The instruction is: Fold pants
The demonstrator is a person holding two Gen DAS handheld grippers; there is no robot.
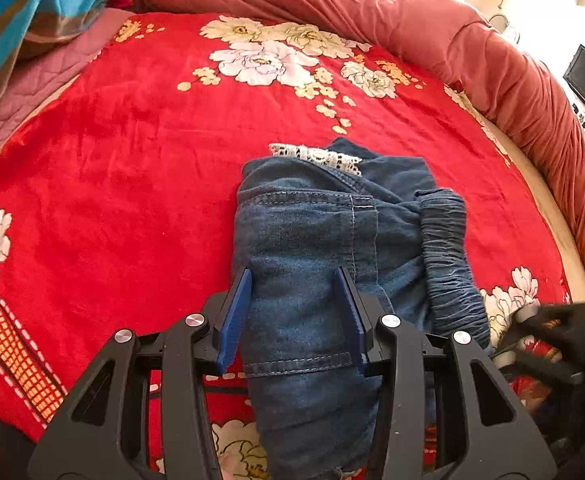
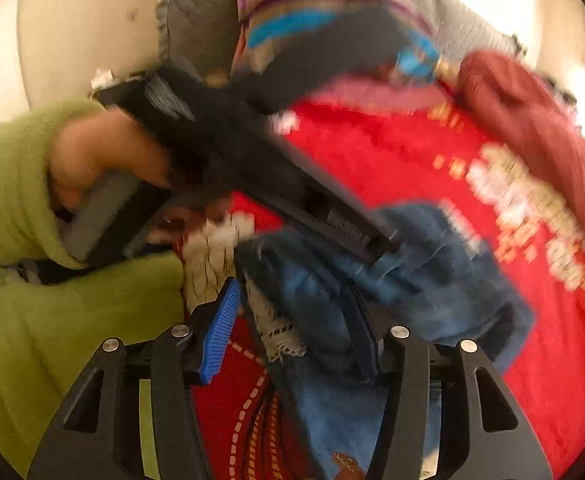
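Observation:
Blue denim pants (image 1: 324, 240) lie folded into a compact bundle on the red flowered blanket (image 1: 132, 168), with a gathered dark waistband (image 1: 450, 264) on the right and white lace trim (image 1: 316, 157) at the far end. My left gripper (image 1: 296, 312) is open, its blue pads either side of the near part of the bundle. In the blurred right wrist view, my right gripper (image 2: 296, 324) is open over the pants (image 2: 372, 288), with lace trim (image 2: 276, 332) between the fingers. The left gripper body (image 2: 252, 152) crosses above the pants there.
A rolled dark red quilt (image 1: 412, 20) lines the far and right sides of the bed. A blue and brown striped blanket (image 1: 32, 12) lies at the far left. The person's green sleeve (image 2: 32, 208) fills the left of the right wrist view.

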